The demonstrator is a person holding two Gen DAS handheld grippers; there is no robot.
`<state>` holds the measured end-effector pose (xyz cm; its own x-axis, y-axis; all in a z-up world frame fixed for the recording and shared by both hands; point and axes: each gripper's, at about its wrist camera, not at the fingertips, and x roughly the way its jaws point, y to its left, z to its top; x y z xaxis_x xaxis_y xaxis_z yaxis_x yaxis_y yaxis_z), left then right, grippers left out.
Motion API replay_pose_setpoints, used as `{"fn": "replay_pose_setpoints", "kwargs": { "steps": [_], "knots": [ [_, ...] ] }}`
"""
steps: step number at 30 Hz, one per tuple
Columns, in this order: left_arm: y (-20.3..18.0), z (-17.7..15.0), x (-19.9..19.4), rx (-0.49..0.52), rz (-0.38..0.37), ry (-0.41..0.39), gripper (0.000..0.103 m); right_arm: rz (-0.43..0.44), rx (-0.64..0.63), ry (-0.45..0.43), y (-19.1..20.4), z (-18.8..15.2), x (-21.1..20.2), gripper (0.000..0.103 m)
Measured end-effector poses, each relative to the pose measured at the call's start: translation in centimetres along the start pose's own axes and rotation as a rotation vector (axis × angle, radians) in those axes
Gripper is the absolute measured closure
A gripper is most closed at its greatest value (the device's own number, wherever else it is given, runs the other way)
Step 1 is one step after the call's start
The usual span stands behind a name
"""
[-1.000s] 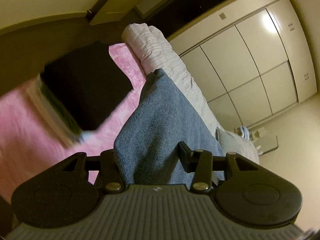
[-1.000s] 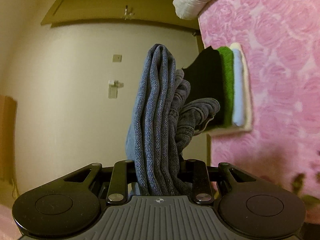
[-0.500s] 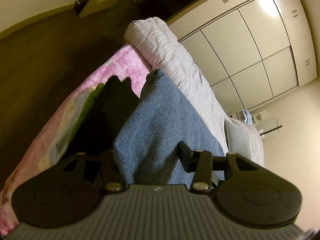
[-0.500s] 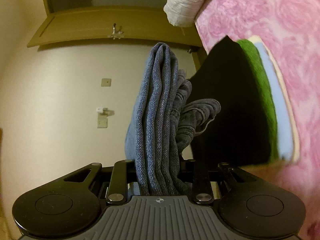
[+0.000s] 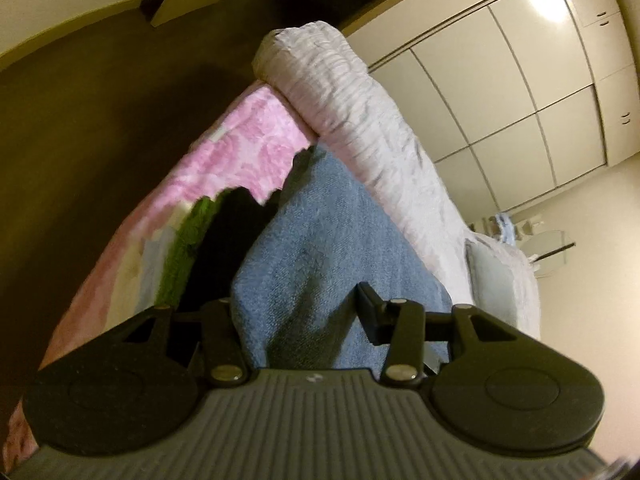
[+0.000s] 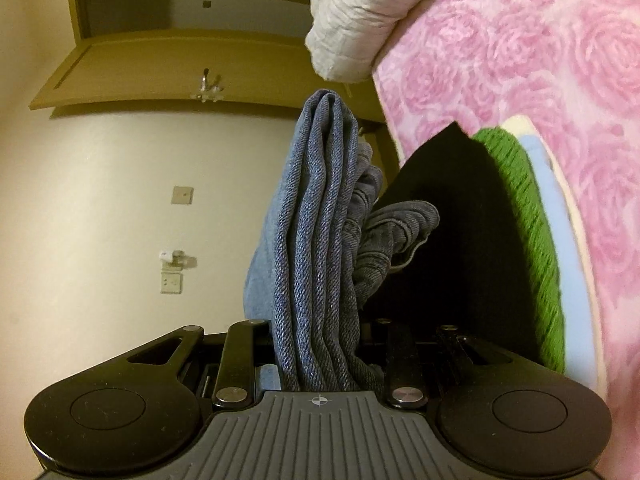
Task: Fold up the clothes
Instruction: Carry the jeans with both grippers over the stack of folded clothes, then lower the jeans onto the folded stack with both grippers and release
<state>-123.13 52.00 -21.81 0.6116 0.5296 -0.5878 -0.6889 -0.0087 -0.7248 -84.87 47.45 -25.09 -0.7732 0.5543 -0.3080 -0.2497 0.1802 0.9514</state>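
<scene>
One jeans (image 6: 316, 240), four stacked garments (image 6: 516, 208)

Folded jeans (image 6: 316, 240) fill the gap between the right fingers, a stack of folded clothes (image 6: 516, 216) crowds their right side, and bare wall (image 6: 120, 200) lies open leftward.

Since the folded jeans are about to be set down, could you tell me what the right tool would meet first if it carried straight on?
Probably the black folded garment topping the stack on the pink rose-patterned blanket, though depth is unclear.
</scene>
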Motion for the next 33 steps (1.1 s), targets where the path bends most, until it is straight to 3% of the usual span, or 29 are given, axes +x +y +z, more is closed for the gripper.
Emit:
{"fn": "replay_pose_setpoints", "kwargs": {
  "steps": [2, 5, 11, 12, 14, 18, 22, 24, 27, 30, 33],
  "knots": [
    [1.0, 0.4, 0.6, -0.031, 0.003, -0.008, 0.071, -0.026, 0.001, -0.001, -0.7, 0.2, 0.6, 0.076],
    [2.1, 0.9, 1.0, -0.071, -0.004, -0.021, 0.072, -0.028, 0.017, 0.003, -1.5, 0.4, 1.2, 0.075],
    [1.3, 1.4, 1.1, -0.012, 0.025, -0.014, 0.072, -0.024, 0.144, -0.035, -2.7, 0.1, 1.1, 0.074],
    [1.1, 1.5, 1.1, 0.003, 0.035, -0.013, 0.071, -0.045, 0.101, -0.042, -2.5, 0.0, 1.1, 0.074],
    [0.6, 1.7, 0.8, 0.031, 0.055, -0.020, 0.071, -0.105, 0.012, -0.048, -2.0, -0.1, 1.2, 0.062],
    [-0.6, 1.9, -2.5, 0.073, 0.115, -0.106, 0.072, -0.194, -0.078, -0.016, 0.1, 0.2, 0.7, 0.053],
    [-2.8, 1.0, -6.2, 0.168, 0.181, -0.150, 0.072, -0.373, -0.356, -0.066, 4.6, -1.5, -1.6, 0.050],
    [-4.3, 0.0, -7.7, 0.243, 0.212, -0.151, 0.072, -0.475, -0.474, -0.103, 6.3, -2.5, -2.9, 0.050],
    [-6.3, -2.1, -7.8, 0.358, 0.231, -0.108, 0.072, -0.548, -0.692, -0.126, 8.7, -5.3, -3.5, 0.052],
    [-7.8, -4.1, -6.6, 0.474, 0.268, -0.058, 0.073, -0.612, -0.922, -0.129, 10.9, -8.3, -3.6, 0.066],
    [-7.7, -5.1, -4.3, 0.514, 0.296, -0.020, 0.072, -0.654, -1.107, -0.092, 10.6, -10.9, -1.2, 0.081]
  ]
}}
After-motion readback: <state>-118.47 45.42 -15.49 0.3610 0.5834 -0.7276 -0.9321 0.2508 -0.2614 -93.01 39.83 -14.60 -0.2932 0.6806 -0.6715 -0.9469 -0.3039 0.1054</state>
